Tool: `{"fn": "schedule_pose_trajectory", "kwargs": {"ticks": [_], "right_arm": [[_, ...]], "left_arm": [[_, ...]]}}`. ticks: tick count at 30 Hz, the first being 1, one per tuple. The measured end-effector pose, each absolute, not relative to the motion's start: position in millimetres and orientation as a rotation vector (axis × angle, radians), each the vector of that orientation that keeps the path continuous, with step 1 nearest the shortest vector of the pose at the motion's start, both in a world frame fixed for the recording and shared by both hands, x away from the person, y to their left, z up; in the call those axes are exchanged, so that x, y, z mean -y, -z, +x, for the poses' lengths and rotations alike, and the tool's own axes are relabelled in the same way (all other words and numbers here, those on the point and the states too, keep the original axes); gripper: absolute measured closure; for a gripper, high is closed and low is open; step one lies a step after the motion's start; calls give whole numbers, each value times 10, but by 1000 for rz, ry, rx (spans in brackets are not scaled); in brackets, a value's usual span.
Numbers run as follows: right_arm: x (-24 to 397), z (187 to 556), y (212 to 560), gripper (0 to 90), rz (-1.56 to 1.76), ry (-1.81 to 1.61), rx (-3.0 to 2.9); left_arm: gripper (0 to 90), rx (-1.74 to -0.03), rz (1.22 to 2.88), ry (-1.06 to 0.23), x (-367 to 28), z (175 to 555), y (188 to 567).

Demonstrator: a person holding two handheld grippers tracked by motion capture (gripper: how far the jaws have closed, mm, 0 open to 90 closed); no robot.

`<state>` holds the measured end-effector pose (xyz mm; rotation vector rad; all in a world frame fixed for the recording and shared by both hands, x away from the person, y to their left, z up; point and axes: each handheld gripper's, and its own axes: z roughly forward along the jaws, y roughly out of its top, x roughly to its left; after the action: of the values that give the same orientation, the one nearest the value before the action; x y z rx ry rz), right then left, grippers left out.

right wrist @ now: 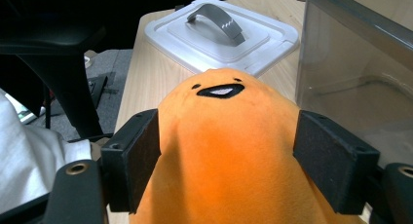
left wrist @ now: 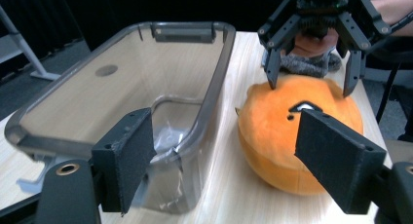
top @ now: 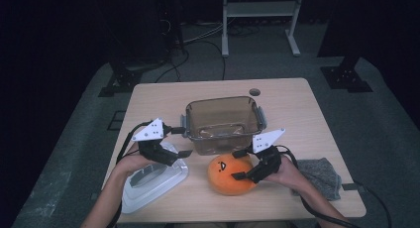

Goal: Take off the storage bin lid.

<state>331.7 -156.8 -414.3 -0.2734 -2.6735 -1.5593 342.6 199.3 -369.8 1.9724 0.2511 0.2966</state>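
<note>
An orange plush toy (top: 223, 177) with a stitched face lies at the table's front centre. My right gripper (top: 237, 164) reaches over it from the right. In the right gripper view its two black pads (right wrist: 136, 160) lie against the sides of the plush (right wrist: 224, 136), which fills the gap of the gripper (right wrist: 226, 160). My left gripper (top: 181, 142) hovers open at the near left corner of the clear plastic container (top: 223, 101). In the left gripper view the wide jaws of this gripper (left wrist: 231, 160) frame the container corner (left wrist: 214, 83) and the plush (left wrist: 272, 131), touching neither, with the right gripper (left wrist: 310, 83) beyond.
A white lid (top: 153, 181) with a grey handle (right wrist: 214, 17) lies flat at the front left, under my left hand. A grey cloth (top: 322, 173) sits at the front right edge behind my right hand. The container stands without contents at the table's middle.
</note>
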Motion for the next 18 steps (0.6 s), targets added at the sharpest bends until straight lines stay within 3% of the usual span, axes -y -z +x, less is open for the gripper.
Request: {"fn": "schedule_pose_trajectory", "kwargs": {"ticks": [18], "right_arm": [[1487,3356,4166,240,-268,1541,2695]], "left_arm": [[190,-285,1968,-301,-2147,3285,3840]]}}
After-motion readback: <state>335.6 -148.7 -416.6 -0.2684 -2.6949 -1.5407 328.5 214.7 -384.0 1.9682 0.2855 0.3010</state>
